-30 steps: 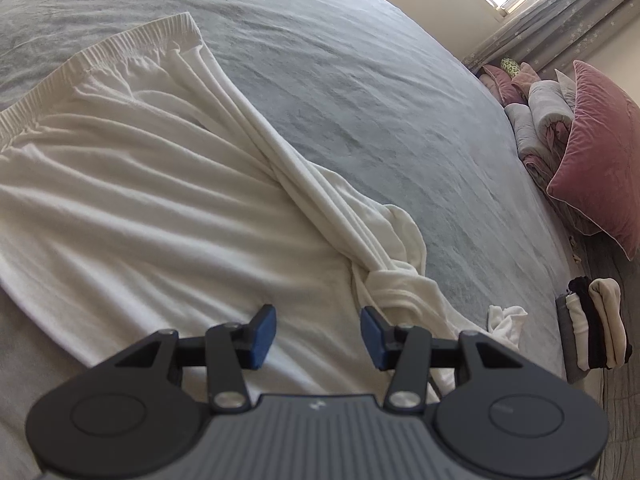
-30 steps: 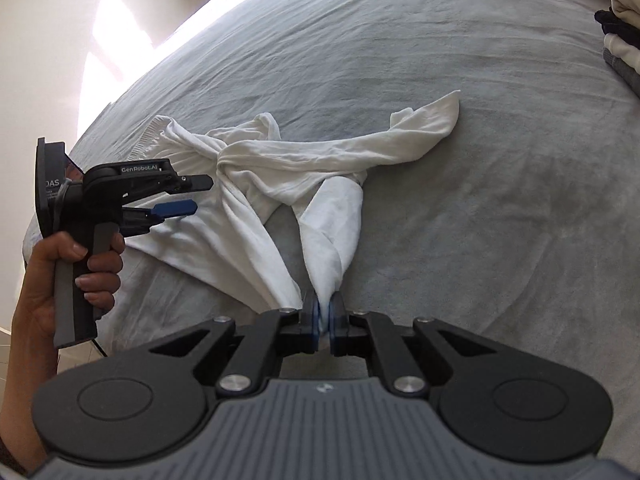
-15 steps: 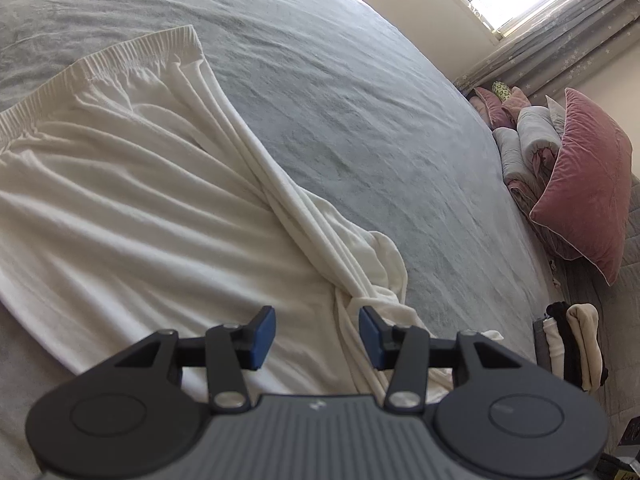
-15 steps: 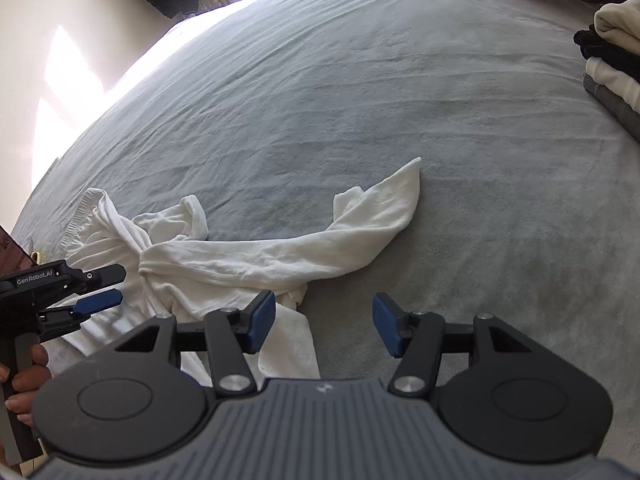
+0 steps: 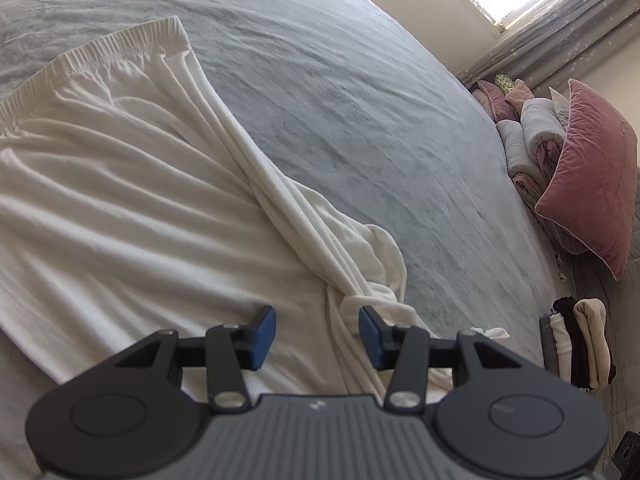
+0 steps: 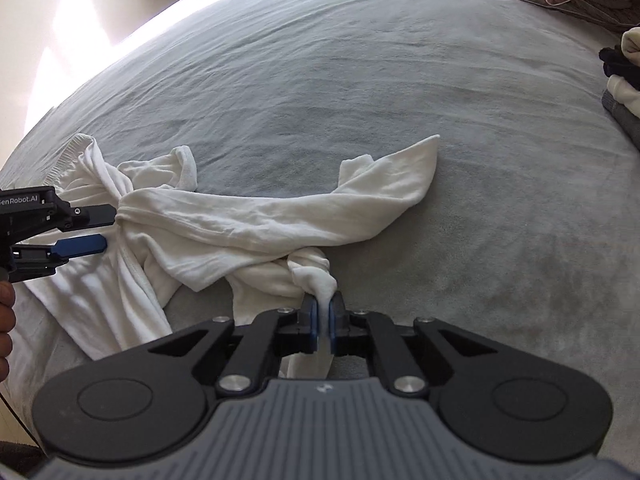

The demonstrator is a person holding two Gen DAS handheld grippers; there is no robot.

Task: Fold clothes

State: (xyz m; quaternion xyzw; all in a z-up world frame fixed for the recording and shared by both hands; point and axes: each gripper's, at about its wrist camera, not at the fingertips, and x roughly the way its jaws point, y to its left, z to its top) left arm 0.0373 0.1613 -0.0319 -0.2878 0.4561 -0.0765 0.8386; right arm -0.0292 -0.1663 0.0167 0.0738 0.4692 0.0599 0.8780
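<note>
A white pair of trousers (image 5: 120, 208) lies twisted on the grey bed; its ribbed waistband (image 5: 80, 60) is at the far left. In the right wrist view the trousers (image 6: 248, 224) have one leg crossed over the other, the cuff (image 6: 416, 160) pointing right. My right gripper (image 6: 323, 312) is shut on a bunched fold of the other leg (image 6: 316, 276). My left gripper (image 5: 316, 334) is open just above the cloth near the twisted knot (image 5: 360, 300); it also shows in the right wrist view (image 6: 86, 228), open at the garment's left side.
The grey bedspread (image 5: 340, 100) stretches far beyond the garment. A stack of folded clothes (image 5: 576, 344) sits at the right, also in the right wrist view (image 6: 624, 80). A pink pillow (image 5: 592, 176) and rolled bedding (image 5: 528, 132) lie at the bed's head.
My right gripper, open half a second ago, has shut on a fold of the trouser leg. My left gripper has stayed open and shifted slightly over the cloth.
</note>
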